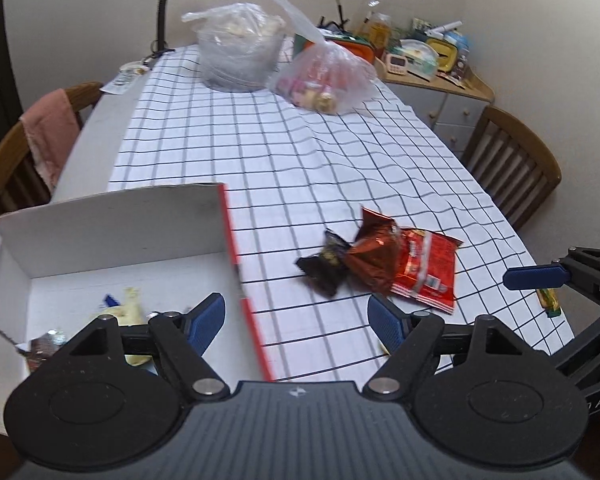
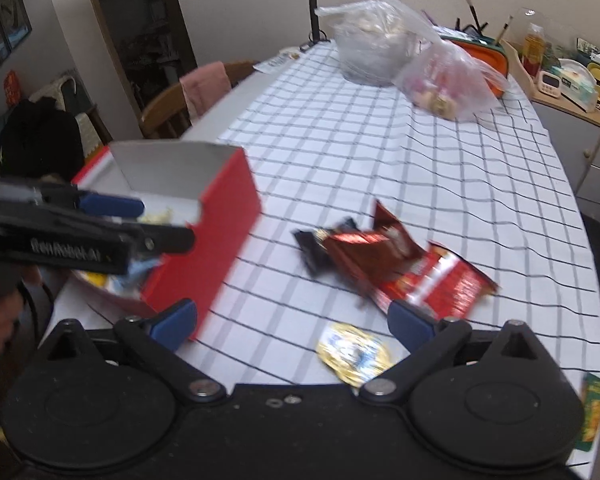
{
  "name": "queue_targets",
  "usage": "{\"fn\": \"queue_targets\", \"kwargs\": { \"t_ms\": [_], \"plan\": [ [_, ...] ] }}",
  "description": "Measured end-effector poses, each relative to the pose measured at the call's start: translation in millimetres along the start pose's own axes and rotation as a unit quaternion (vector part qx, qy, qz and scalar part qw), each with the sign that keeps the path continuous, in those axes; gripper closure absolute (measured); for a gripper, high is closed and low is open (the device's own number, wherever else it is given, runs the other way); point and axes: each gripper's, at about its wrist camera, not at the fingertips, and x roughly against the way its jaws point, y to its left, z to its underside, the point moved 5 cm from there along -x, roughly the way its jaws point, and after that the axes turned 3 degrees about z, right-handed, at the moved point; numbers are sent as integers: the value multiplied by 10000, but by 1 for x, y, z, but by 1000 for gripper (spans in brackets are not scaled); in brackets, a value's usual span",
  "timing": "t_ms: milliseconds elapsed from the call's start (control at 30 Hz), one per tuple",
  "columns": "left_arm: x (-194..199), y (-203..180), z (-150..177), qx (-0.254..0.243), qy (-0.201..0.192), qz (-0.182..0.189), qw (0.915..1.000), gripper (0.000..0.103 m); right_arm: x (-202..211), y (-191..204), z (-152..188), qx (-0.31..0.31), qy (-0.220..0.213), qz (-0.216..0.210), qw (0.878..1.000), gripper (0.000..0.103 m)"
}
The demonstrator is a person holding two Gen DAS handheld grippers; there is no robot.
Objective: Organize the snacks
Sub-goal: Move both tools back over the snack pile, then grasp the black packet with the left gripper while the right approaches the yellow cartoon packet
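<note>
1. My left gripper (image 1: 296, 316) has its fingers spread wide with nothing between them. It hangs over the right wall of the red box (image 1: 236, 256), one pad above the box interior and the other above the tablecloth (image 1: 260, 152).
2. My right gripper (image 2: 292, 326) has its fingers very wide apart and is also empty. It sits low over the near table edge and points at the snack pile.
3. Several snacks already lie in the box: a pale wrapper (image 1: 130, 304), plus a silvery one at the near corner. My read is that the box is the collection bin, which is why it sits open-topped on the left, within easy reach of the left hand.
4. Loose snacks on the cloth:
   - the dark wrapper (image 1: 324, 268), touching the crumpled red-brown packet (image 1: 374, 256);
   - the flat red packet (image 1: 424, 272), partly under the red-brown one;
   - a gold round packet (image 2: 354, 354) just ahead of the right gripper, between its pads in view but not gripped;
   - a green-yellow bar (image 2: 592, 412) at the right table edge.
5. Judgement: mid-task. The gold packet looks like the closest pick for the right hand.
6. Risk: the clumped wrappers overlap, so a pinch there may drag more than one.
7. The two clear plastic bags (image 1: 324, 76) at the far end are well away from both grippers.
</note>
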Motion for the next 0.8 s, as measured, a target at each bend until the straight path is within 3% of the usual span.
{"fn": "queue_targets", "kwargs": {
  "t_ms": [233, 500, 667, 800],
  "plan": [
    [-30, -30, -4, -75, 241, -38, 9997, 25, -12, -21, 23, 476, 262, -114, 9985, 2],
    [-65, -57, -10, -213, 542, -376, 9976, 25, -30, -37, 35, 900, 515, -355, 9940, 3],
    [-82, -60, -26, -368, 726, -332, 9961, 25, -40, -41, 39, 1071, 594, -501, 9912, 4],
    [-85, -56, -54, -428, 638, -368, 9964, 25, -47, -44, 40, 1125, 622, -623, 9897, 5]
  ]
}}
